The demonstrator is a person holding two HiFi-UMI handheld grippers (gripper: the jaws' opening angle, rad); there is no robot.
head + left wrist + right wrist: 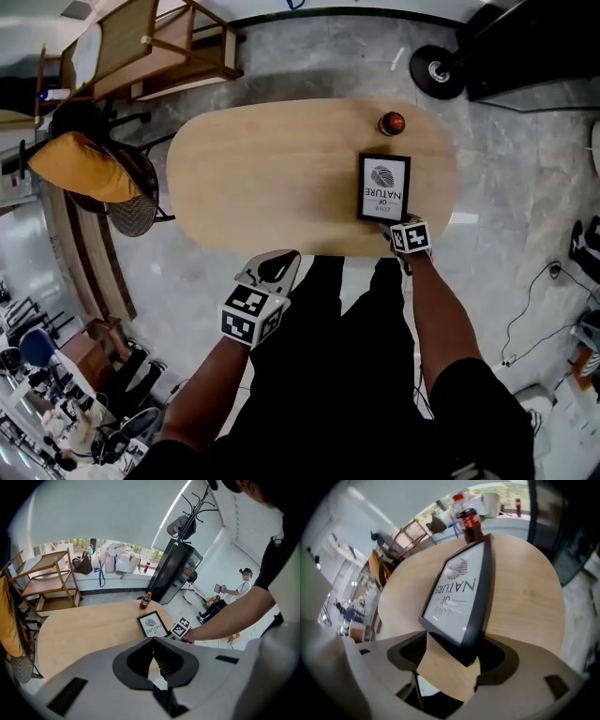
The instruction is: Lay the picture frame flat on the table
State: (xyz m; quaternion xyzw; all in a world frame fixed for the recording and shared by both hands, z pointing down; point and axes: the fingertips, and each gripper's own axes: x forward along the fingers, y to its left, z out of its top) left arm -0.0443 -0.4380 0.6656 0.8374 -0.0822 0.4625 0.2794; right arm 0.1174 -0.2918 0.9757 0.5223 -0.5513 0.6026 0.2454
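One picture frame [383,187] lies flat, face up, on worktop [262,178] just beside cola bottle [392,123] | right gripper [394,230] jaws apart around its corner | left gripper [279,265] jaws together, empty | task looks met

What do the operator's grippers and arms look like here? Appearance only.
Left gripper and right gripper match: light grey moulded shells, a dark cutout around the jaws, and a cube of black-and-white square markers each. A ribbed dark pad shows inside the left one. No cables show. The person wears black short sleeves and black trousers; forearms are bare.
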